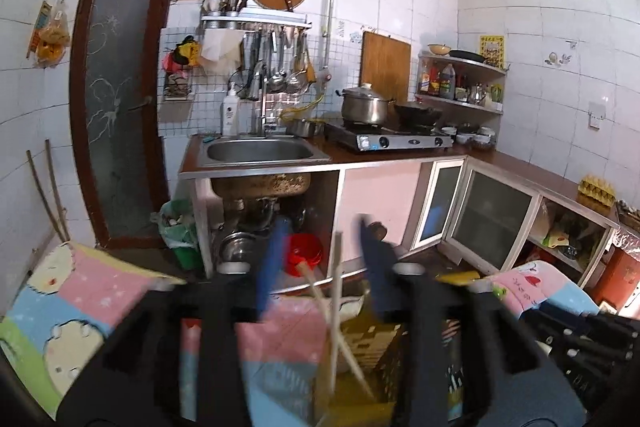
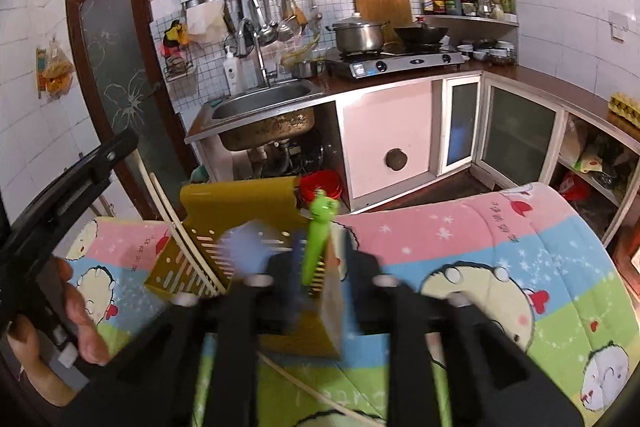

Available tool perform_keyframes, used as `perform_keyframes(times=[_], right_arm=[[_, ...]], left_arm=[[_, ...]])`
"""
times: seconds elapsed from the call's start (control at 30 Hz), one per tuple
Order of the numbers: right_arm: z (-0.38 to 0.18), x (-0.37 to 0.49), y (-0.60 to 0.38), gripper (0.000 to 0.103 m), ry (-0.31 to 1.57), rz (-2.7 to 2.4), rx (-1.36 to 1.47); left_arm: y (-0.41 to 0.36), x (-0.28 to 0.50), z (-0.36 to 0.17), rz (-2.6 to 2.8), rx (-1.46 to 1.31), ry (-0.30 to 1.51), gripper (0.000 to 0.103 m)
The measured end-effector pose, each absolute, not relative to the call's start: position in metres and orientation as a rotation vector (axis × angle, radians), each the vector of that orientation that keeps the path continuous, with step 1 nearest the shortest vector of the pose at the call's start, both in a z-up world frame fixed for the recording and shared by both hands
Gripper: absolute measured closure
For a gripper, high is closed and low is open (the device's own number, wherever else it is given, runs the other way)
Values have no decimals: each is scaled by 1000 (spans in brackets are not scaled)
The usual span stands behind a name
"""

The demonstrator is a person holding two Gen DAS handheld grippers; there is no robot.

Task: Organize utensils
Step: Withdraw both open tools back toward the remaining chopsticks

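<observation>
**Both grippers over the utensil holder**

Left wrist: the left gripper stands spread, chopsticks upright between its jaws, untouched.

Right wrist: the right gripper, spread, straddles a green utensil standing in the yellow holder just ahead

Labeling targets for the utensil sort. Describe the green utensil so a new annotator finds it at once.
Start at the cartoon-print quilt in the foreground; on it stands a mustard-yellow slotted holder. The green utensil sticks up from the holder's right part, between the right tool's open fingers. It is the only bright-green piece, with a cartoon figure on top, unlike the pale chopsticks leaning at the left.
</observation>
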State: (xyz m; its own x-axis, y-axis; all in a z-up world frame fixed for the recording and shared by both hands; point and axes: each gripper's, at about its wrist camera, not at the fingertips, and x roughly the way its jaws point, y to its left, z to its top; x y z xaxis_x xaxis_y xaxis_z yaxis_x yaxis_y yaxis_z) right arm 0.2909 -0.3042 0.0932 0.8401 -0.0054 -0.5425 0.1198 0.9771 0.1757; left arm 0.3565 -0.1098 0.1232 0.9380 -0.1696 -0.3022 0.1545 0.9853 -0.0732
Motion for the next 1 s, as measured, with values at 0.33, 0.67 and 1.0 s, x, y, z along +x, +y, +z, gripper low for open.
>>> perform_keyframes(times=[0.33,0.67,1.0], right_arm=[[63,219,-323,51,653,-92,158],[1,159,-316,51,762,-67,165],[-14,74,-292,46,728,-28,150]], left_arm=[[-69,288,94,-203,-17,481,18],[-53,237,21,-224,7,712,15],[-50,191,-21,-247,-17,847,9]])
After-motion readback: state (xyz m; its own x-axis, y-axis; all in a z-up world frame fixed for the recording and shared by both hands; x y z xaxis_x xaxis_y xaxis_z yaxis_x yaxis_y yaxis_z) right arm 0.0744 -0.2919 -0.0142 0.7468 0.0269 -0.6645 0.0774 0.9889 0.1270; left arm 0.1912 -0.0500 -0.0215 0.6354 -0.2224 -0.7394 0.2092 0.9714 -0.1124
